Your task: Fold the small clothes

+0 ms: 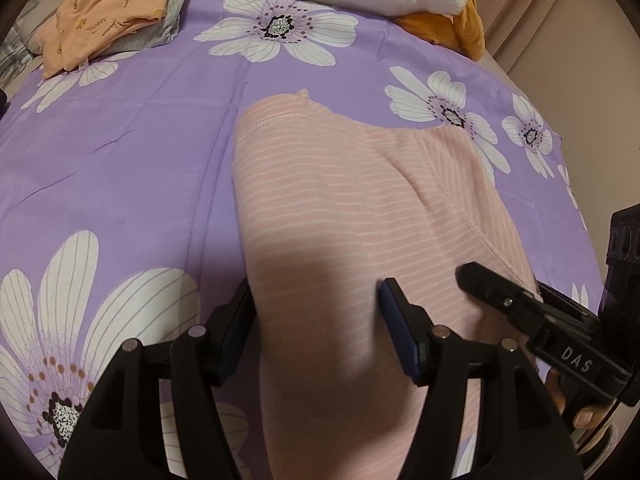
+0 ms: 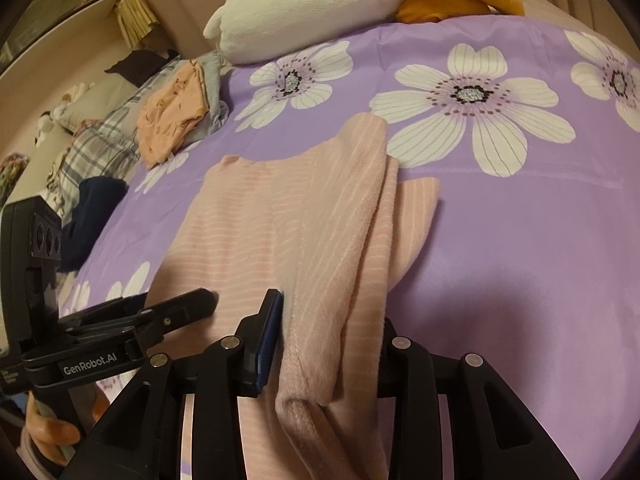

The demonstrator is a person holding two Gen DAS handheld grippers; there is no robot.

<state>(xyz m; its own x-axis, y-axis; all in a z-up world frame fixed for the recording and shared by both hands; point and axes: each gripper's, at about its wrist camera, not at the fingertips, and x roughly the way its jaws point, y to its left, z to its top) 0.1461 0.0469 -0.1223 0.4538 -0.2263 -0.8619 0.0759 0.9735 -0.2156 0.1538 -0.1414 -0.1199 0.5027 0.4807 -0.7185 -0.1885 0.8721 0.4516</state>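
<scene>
**Pink striped garment between both sets of jaws on the bed**

A pink striped garment [image 1: 340,200] lay spread on a purple bedsheet [image 1: 120,152] printed with large white flowers. The left gripper [image 1: 320,312] pointed down at the near part of it, its jaws standing well apart with the flat cloth between them; the pads did not press on the fabric. In the right wrist view the same garment [image 2: 280,220] showed a long fold running along its right side, and that doubled strip passed between the jaws of the right gripper [image 2: 332,328]. Those jaws were partly open; the left pad stood just beside the fold, the right pad was hidden behind the cloth, so whether it was pinched could not be told. A folded orange printed piece [image 1: 108,12] sat on grey cloth at the far left of the bed, well apart. A white and orange plush toy [image 2: 320,4] lay along the far edge.
</scene>
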